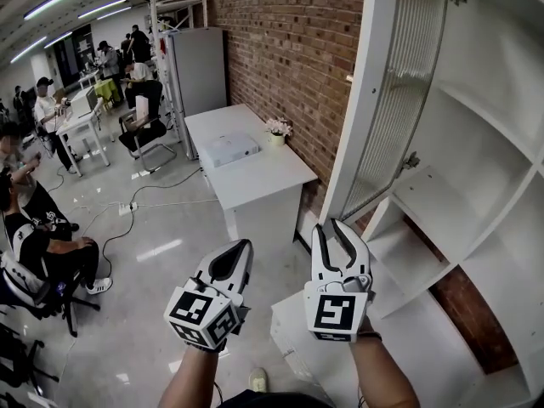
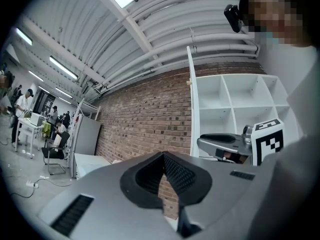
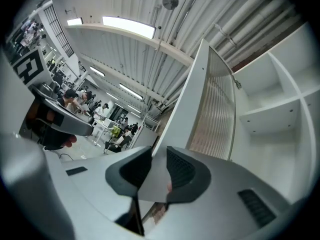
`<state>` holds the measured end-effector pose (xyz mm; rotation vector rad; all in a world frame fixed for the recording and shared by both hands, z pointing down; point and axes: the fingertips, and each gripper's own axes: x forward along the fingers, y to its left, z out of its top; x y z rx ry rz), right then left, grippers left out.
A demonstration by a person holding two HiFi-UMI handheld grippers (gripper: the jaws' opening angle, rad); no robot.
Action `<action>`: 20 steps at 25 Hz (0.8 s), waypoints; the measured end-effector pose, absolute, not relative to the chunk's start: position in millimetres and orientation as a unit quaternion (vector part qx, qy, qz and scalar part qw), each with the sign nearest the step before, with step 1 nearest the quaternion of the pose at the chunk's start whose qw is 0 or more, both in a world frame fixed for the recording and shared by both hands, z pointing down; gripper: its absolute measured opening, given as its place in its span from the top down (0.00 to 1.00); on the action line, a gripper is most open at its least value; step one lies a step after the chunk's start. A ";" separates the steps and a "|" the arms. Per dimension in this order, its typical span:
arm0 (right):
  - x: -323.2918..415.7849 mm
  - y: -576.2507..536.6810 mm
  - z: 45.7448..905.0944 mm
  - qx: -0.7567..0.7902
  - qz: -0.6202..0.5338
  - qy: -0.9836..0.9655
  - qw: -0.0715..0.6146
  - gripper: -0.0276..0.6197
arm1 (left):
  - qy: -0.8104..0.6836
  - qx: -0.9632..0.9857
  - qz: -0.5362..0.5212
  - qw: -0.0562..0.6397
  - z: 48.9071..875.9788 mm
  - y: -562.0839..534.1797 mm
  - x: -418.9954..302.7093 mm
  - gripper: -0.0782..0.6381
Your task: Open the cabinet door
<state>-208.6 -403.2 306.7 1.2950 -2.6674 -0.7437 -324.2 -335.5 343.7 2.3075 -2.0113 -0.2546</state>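
The white cabinet door (image 1: pixel 395 92) with its ribbed glass panel stands swung out from the open shelving (image 1: pixel 476 185). My right gripper (image 1: pixel 337 228) is at the door's lower front edge. In the right gripper view the door's white frame (image 3: pixel 192 89) runs down between the pads, and the gripper (image 3: pixel 157 156) is shut on that edge. My left gripper (image 1: pixel 240 249) hangs beside it to the left, apart from the door, shut and empty. In the left gripper view its jaws (image 2: pixel 163 156) meet, with the door edge (image 2: pixel 190 94) and shelves (image 2: pixel 235 104) beyond.
A brick wall (image 1: pixel 289 49) runs behind the cabinet. Ahead, a white table (image 1: pixel 272 185) carries a white box (image 1: pixel 228 150) and a small flower pot (image 1: pixel 276 130), with a grey locker (image 1: pixel 200 70) past it. People sit at the left (image 1: pixel 34 228), and cables cross the floor (image 1: pixel 136 206).
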 end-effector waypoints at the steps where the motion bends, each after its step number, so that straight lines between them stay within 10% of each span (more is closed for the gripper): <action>1: -211.6 -404.6 306.2 0.424 -0.242 -0.872 0.043 0.82 | -0.655 0.750 -0.083 0.035 344.1 -335.7 -327.0 0.88; 20: -180.7 -424.4 306.7 0.427 -0.192 -0.883 0.026 0.85 | -0.646 0.759 -0.075 0.037 347.6 -339.7 -305.9 0.88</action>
